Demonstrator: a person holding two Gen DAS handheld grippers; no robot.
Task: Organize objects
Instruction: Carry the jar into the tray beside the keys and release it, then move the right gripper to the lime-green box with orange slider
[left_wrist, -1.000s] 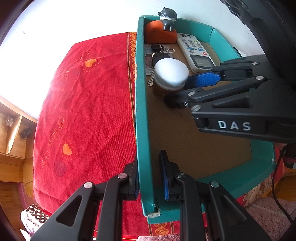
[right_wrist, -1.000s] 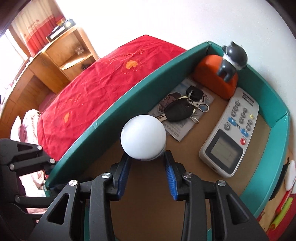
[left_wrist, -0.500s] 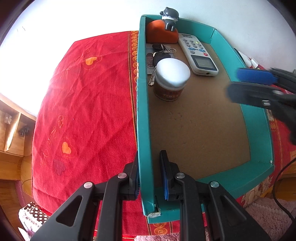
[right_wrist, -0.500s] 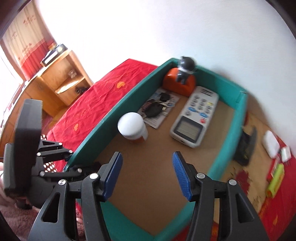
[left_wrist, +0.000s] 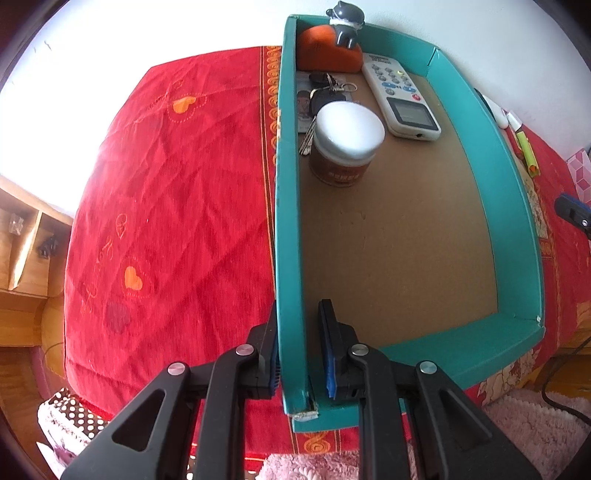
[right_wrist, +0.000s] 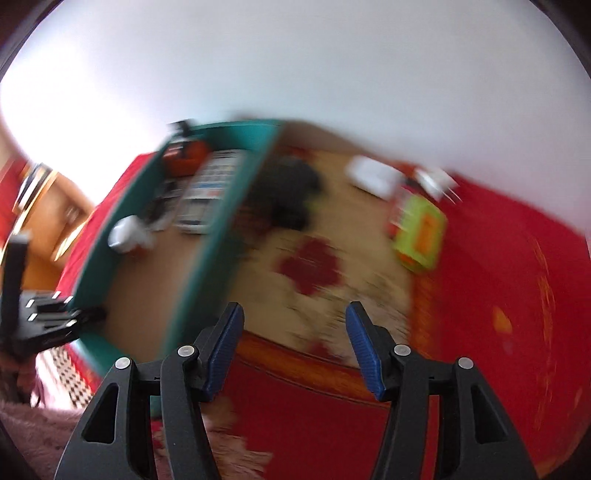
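the left tool (left_wrist: 297, 354) is pinched on the near left wall of a teal tray (left_wrist: 517, 229), one blue pad outside and one inside, pointing steeply down. the tray sits on a red cloth (left_wrist: 177, 206) with heart patterns, which appears to cover a bed.

inside the tray, all at the far end: a jar with a white lid (left_wrist: 345, 146) stands upright beside the left wall, just in front of a bunch of keys (left_wrist: 327, 94) lying on a card. a white remote control (left_wrist: 400, 101) lies flat to the right of them, and an orange block with a small grey figure (left_wrist: 332, 48) on top sits in the far corner. the near half of the tray floor is bare.

the right tool (right_wrist: 293, 345) is spread with nothing between its pads, held over a patterned cloth to the right of the tray. its view is smeared by motion. beyond it lie a lime-green and orange item (right_wrist: 419, 232), a white item (right_wrist: 371, 175) and a dark shape (right_wrist: 291, 192), too blurred to identify.

risks, as a judgement: a fast, blurred approach could land the right tool off-centre on the next item and knock it away. if the left grip slackens, the light tray could slide or tilt and topple the upright jar onto the keys.
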